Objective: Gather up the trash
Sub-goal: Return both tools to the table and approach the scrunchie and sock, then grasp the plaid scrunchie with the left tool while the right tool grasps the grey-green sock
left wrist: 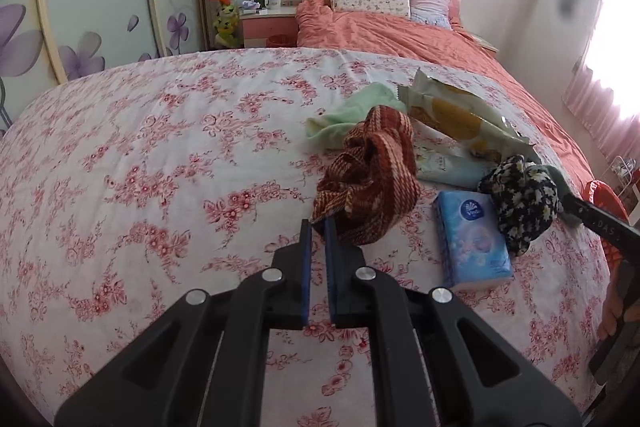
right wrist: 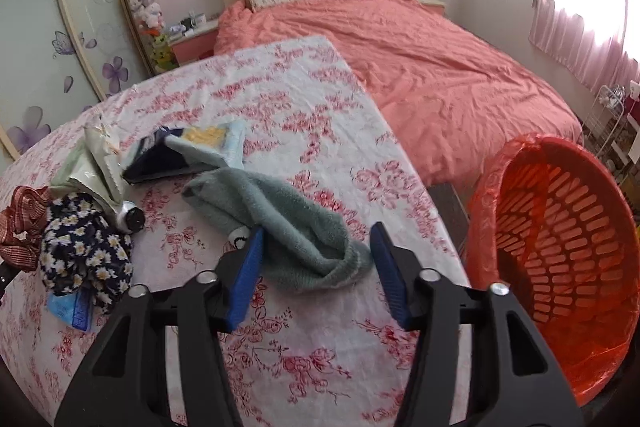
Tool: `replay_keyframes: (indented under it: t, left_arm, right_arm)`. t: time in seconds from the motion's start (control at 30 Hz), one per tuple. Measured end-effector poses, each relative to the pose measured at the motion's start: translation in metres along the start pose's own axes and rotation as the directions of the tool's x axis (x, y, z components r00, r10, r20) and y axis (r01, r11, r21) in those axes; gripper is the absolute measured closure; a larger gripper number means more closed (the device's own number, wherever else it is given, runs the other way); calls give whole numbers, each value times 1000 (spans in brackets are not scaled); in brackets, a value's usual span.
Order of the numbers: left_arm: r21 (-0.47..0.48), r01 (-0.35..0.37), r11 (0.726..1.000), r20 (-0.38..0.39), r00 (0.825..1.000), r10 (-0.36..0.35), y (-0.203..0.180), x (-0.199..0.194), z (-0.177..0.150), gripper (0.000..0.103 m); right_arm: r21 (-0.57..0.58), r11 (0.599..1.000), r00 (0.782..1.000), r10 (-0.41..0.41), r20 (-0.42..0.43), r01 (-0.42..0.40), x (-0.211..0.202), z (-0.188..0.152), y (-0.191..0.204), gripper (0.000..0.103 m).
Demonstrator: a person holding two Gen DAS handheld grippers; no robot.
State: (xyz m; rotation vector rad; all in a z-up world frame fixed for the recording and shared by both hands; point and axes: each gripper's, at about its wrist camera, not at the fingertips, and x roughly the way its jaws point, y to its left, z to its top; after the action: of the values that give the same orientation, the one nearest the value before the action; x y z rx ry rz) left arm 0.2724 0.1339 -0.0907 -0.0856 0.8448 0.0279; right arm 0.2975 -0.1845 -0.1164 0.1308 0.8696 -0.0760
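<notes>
My left tongs are pinched nearly shut on a corner of the brown striped cloth, which bunches up just ahead of the tips on the flowered table cover. To their right lies the blue tissue pack, then a dark flowered cloth; beyond the brown cloth sit a pale green cloth and the yellow-and-white snack wrappers, which I judge to be the real trash here.

My right tongs stand at a middling gap, straddling the near end of the grey-green towel without the pads pressing it, so nothing is held yet. Left of them I see the dark flowered cloth again, and farther ahead a dark wrapper. Just to their right, off the table edge, waits the red basket with its red liner.

To do this well, I think I should make sure the left grip has more than a thread of fabric before lifting, and bring the right pads squarely onto a thick fold of towel, low against the cover, so it does not slip out on the way to the basket.
</notes>
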Motion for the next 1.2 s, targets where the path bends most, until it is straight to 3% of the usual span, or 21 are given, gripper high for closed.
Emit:
replay_keyframes:
  t: [0.03,0.07,0.1,0.17,0.33,0.43,0.5,0.67,0.87,1.2]
  left_arm:
    - [-5,1,1000,-2,1000,-1,0,0,0,95]
    - [-9,1,1000,-2,1000,-1,2,-1,-1,93]
    - [-9,1,1000,-2,1000,-1,2,-2,-2,90]
    - [-12,1,1000,1,1000,-1,2,-4,-3,67]
    - [-19,29,999,32,999,-28,-2,-13,-4,42]
    - [-7,35,999,44,998,-35,-9,-15,-1,34]
    - [3,35,999,43,998,-35,-16,-12,4,32]
    - [1,53,999,16,998,-53,-30,6,16,25]
    - [6,67,998,-13,998,-67,-49,25,25,15]
    - [-19,79,997,-30,996,-80,-55,36,35,14]
  right_arm:
    - [0,1000,1000,-8,8,8,-2,-1,0,62]
    - [0,1000,1000,6,8,-6,-4,-2,0,77]
    - [2,999,999,37,-4,-37,-7,-4,0,87]
    - [-3,998,998,60,-7,-60,-13,-8,0,90]
    - [-22,991,991,130,-25,-131,-28,-21,5,91]
    - [-32,990,990,140,-22,-141,-31,-22,9,85]
    - [-38,991,992,126,-12,-127,-30,-20,10,63]
    - [-45,989,990,138,-13,-138,-23,-14,16,51]
    - [-86,989,993,117,-32,-120,-10,-10,28,46]
    - [-85,989,993,116,-39,-119,-9,-14,27,48]
